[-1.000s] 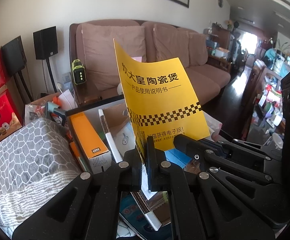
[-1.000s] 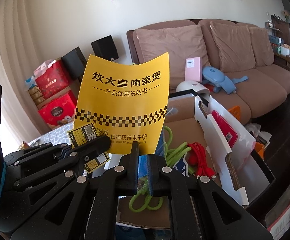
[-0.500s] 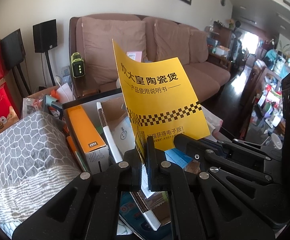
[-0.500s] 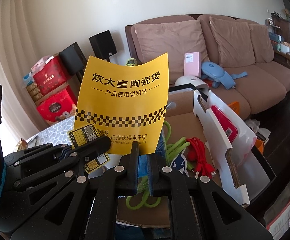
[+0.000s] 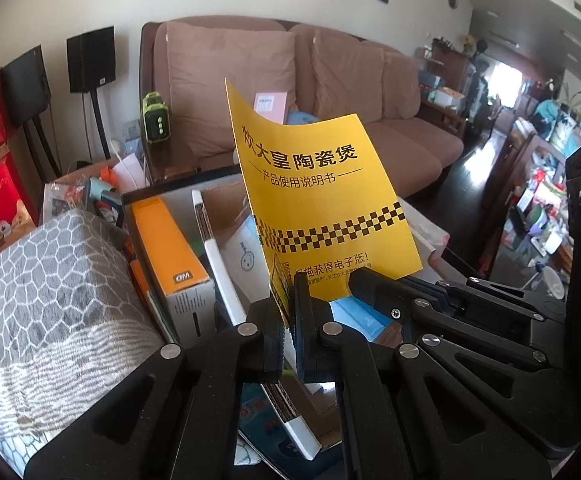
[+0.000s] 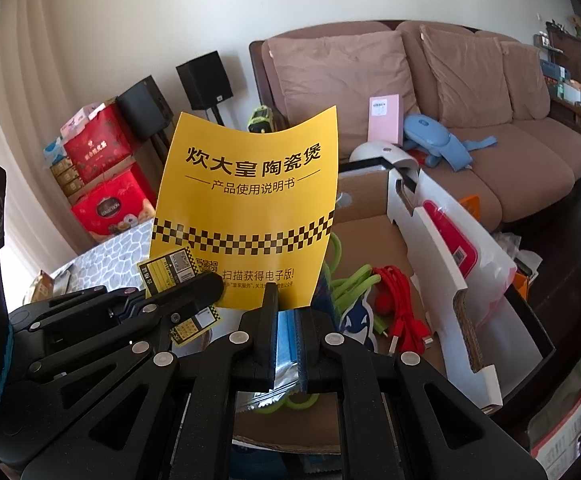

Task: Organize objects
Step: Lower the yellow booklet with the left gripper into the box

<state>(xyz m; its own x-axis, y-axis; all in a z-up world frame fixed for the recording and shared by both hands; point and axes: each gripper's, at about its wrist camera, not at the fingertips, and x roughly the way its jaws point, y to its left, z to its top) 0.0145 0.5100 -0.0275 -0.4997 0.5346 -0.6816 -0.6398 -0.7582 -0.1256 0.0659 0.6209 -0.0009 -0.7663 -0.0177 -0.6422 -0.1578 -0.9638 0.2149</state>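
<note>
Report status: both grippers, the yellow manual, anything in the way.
Left gripper and right gripper both shut on yellow manual, at its bottom edge. Manual upright, slightly curled, above cluttered cardboard box. Nothing blocking it.

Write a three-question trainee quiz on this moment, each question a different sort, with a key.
1. True or false: the yellow manual lies flat inside the cardboard box.
2. What sits beside the red cable in that box? A) green cord B) a mug C) a shoe
3. Fill in: the left hand-held gripper and right hand-held gripper each pinch the manual's ____ edge.

Key: 1 false; 2 A, the green cord; 3 bottom.
</note>
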